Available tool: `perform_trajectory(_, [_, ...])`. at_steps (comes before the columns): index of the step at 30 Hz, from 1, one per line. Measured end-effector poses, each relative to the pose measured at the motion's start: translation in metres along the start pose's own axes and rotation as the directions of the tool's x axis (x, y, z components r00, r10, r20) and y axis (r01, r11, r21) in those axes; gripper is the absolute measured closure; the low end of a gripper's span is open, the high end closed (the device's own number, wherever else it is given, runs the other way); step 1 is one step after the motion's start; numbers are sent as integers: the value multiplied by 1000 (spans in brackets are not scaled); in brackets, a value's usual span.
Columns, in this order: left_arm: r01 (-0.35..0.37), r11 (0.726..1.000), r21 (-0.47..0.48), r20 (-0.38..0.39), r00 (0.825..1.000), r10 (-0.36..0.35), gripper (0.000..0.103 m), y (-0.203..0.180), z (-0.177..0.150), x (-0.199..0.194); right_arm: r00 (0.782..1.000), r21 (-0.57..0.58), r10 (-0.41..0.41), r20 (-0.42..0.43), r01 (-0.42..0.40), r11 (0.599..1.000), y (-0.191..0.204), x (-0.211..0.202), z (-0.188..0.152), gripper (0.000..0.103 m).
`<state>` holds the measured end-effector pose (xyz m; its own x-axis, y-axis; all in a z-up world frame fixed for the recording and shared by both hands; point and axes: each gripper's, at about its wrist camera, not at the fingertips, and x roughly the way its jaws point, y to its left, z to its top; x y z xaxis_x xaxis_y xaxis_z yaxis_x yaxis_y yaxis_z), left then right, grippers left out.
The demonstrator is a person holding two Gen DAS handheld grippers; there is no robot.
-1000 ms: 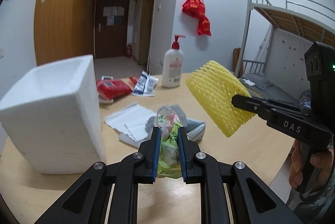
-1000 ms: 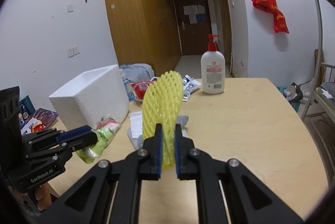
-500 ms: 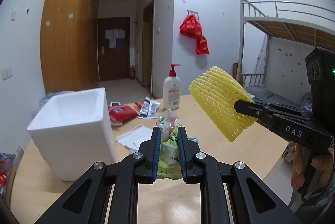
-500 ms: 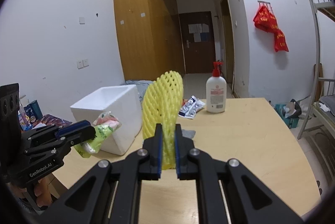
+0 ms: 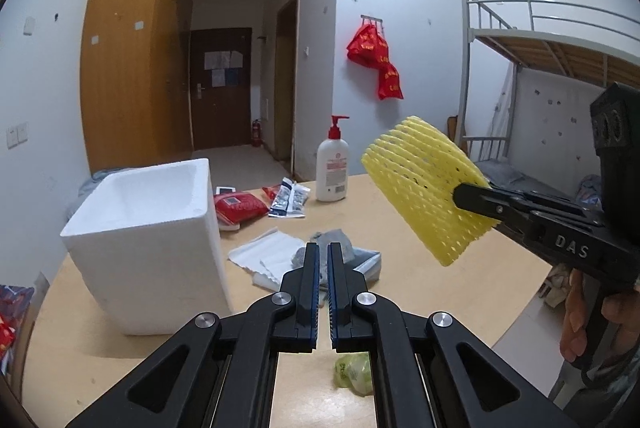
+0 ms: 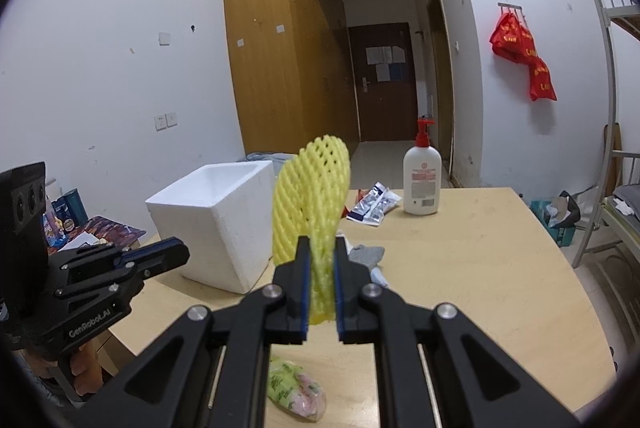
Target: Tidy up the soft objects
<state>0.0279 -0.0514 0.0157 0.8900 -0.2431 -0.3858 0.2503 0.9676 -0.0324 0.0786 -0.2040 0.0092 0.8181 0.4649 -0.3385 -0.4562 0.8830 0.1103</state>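
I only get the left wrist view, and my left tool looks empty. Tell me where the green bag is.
Observer: The green bag lies on the table near its front edge, under the right tool. It has pink print too.
Operator: Confirm the right tool's hold.
Observer: It is shut on the lower end of the yellow foam net, which stands up folded into two lobes.
Operator: Report what is left of the foam box.
Observer: Left of the white foam box, past the left tool, stand blue cans beside colourful packets.
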Motion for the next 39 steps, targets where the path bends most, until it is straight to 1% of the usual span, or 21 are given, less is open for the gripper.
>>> perform_trajectory(2, [20,1000,12,-14,1000,-20,99,-3,-3,0,1000,-2,0,0,0,1000,0,-1,0,91])
perform_trajectory(4, [59,998,13,-26,998,-58,99,-6,-10,1,1000,-2,-7,6,7,1000,-1,-4,-1,91])
perform_trajectory(8, [113,993,25,-120,987,-109,98,-17,-33,16,1000,8,-16,0,16,1000,-6,-5,-3,91])
perform_trajectory(11, [131,991,32,-171,978,-123,94,-22,-47,25,1000,12,-18,-5,18,1000,-7,-5,-6,91])
perform_trajectory(12, [139,990,33,-189,973,-130,86,-24,-51,28,1000,12,-18,-7,18,1000,-6,-5,-6,91])
perform_trajectory(13, [147,989,34,-204,969,-137,70,-26,-54,31,1000,14,-17,-9,17,1000,-7,-5,-7,91])
perform_trajectory(14, [157,987,35,-221,964,-145,60,-29,-59,33,1000,15,-18,-10,18,1000,-8,-4,-7,91])
perform_trajectory(15, [160,987,35,-223,964,-148,43,-30,-61,34,1000,17,-19,-11,19,1000,-8,-4,-7,91])
perform_trajectory(16, [161,986,34,-219,964,-150,35,-31,-64,33,1000,18,-19,-12,19,1000,-9,-4,-7,91])
perform_trajectory(18, [173,984,35,-204,966,-162,33,-32,-66,31,1000,21,-20,-15,21,1000,-9,-4,-7,91])
perform_trajectory(19, [179,983,35,-209,963,-168,32,-31,-66,33,1000,20,-20,-17,20,1000,-9,-3,-7,91])
perform_trajectory(23, [207,978,28,-270,944,-192,32,-35,-77,50,1000,18,-16,-19,17,1000,-9,-3,-8,91])
perform_trajectory(25, [217,976,24,-287,936,-202,32,-37,-81,56,1000,20,-19,-23,20,1000,-10,-3,-9,91])
perform_trajectory(30, [178,983,39,-316,936,-157,31,-39,-90,69,999,22,-23,-31,24,999,-13,-3,-11,91])
perform_trajectory(34, [181,982,53,-353,923,-151,31,-46,-96,84,999,27,-25,-35,26,999,-15,-2,-13,91])
perform_trajectory(38, [171,983,72,-361,923,-135,31,-50,-100,91,999,29,-26,-39,28,999,-17,-3,-14,91])
perform_trajectory(39, [168,983,73,-360,924,-131,37,-50,-100,92,999,29,-27,-41,28,999,-17,-3,-15,91])
